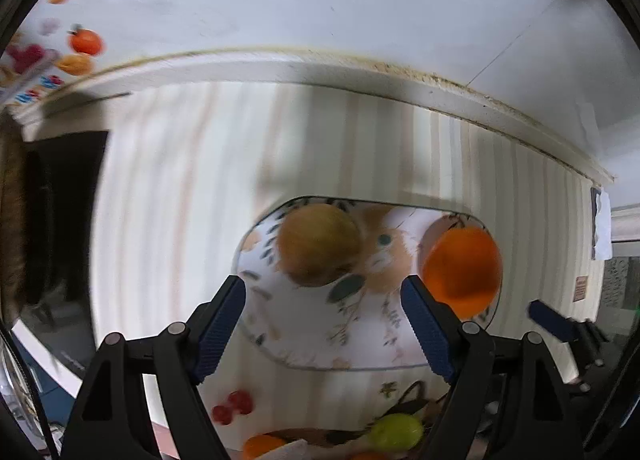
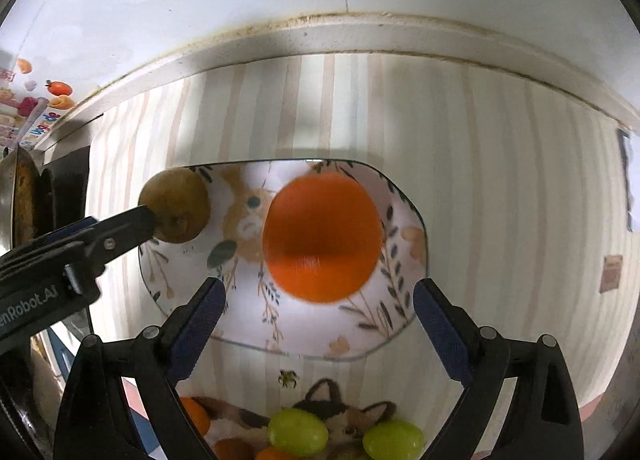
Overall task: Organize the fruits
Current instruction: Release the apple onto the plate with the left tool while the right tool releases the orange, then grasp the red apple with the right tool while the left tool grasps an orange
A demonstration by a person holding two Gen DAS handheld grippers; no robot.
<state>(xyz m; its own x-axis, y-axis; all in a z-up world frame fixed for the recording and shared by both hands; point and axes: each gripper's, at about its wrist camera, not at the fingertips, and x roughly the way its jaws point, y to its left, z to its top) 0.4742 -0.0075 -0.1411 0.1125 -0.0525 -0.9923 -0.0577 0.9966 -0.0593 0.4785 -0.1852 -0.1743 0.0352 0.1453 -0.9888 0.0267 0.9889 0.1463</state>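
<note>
Striped cloth lies under your plate, where the orange and brown fruit sit apart. Your left gripper and right gripper hover spread, empty.

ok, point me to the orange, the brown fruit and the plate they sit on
orange (image 2: 322,236): right wrist view, middle of its top face
brown fruit (image 1: 318,244): left wrist view, centre of its skin
plate (image 2: 360,336): right wrist view, bare near rim

Orange and brown fruit (round) lie on plate.
</note>
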